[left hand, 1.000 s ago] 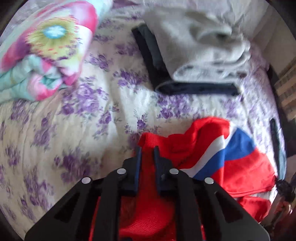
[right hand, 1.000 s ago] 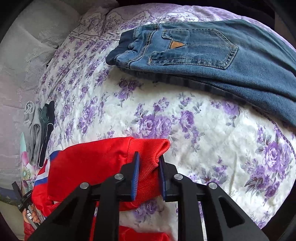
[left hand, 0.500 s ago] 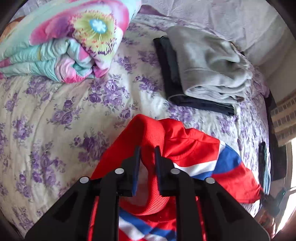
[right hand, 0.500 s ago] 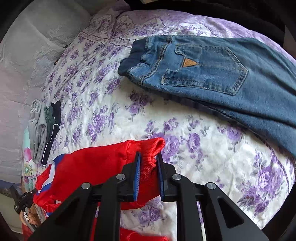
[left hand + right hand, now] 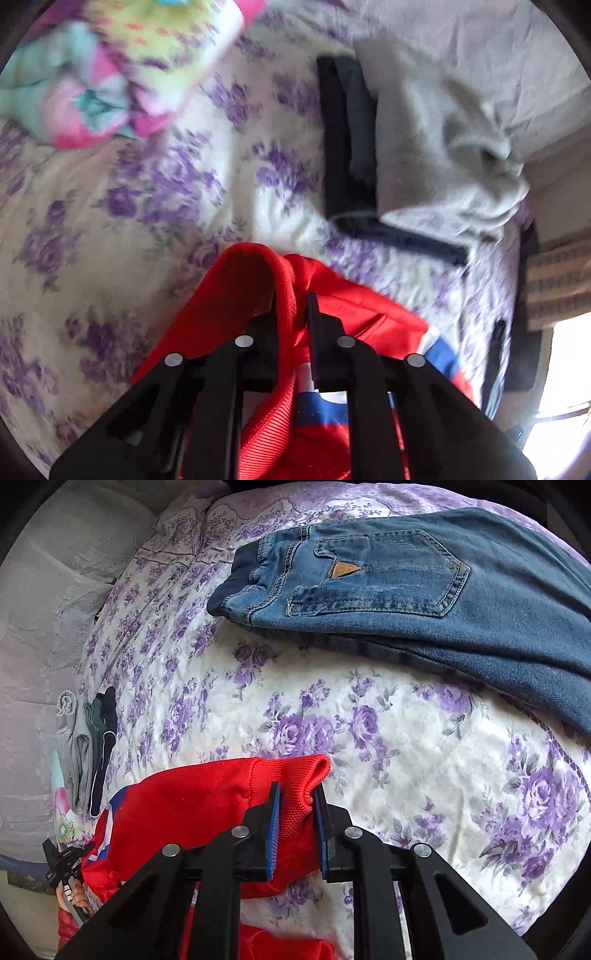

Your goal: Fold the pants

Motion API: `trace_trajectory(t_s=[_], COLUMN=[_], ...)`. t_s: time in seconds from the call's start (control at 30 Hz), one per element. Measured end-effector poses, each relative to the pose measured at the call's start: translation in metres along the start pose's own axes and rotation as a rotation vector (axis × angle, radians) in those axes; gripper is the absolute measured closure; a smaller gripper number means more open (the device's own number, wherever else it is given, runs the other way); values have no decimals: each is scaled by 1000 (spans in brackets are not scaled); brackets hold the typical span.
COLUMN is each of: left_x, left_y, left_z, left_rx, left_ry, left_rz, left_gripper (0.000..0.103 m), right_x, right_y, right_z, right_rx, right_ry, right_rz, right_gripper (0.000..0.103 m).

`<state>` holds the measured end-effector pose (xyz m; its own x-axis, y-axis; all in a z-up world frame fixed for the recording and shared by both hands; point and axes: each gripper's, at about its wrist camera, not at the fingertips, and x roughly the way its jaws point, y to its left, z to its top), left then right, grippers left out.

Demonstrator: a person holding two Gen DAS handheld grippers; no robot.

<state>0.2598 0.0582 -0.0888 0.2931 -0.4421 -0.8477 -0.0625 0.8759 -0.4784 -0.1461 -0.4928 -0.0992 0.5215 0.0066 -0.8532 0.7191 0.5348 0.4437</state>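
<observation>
While both grippers pinch ribbed hem, left gripper (image 5: 293, 314) and right gripper (image 5: 297, 805) hold the red pants (image 5: 192, 797) over the bedspread (image 5: 406, 746); fabric judged soft, light, best gripped at cuffs.

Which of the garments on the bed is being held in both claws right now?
The red pants with the blue and white stripe; the left claw and right claw both pinch them. The jeans and grey folded pile lie untouched.
</observation>
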Motion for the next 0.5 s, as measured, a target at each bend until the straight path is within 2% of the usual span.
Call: trace_trajectory(t_s=[0.1,0.17,0.3,0.37,0.43,0.47,0.5], left_x=[-47,-93,-157,-168,-166,-157,-142], left_y=[-5,-8,8,20,34,40,50], left_z=[-16,-27,-24,-17,-11,-7,-1], left_rx=[13,29,4,-30,-83,-108,-143], left_ry=[-116,-212,-337,-358,-349,-329,-290], left_rz=[-47,-76,-53,-26,5,30,104], left_gripper=[93,93,93,93,93,90,85], right_x=[-12,-18,-8,5,29,45,61], right_y=[17,34,89,121,155,169,181], right_z=[8,21,62,83,102,111,120], right_rx=[-56,-96,-225,-276,-341,-367,-389], right_ry=[-44,-62,-73,-77,-56,-39,-27], right_rz=[10,36,98,130,122,105,69], right_gripper=[86,86,86,86,86,82,70])
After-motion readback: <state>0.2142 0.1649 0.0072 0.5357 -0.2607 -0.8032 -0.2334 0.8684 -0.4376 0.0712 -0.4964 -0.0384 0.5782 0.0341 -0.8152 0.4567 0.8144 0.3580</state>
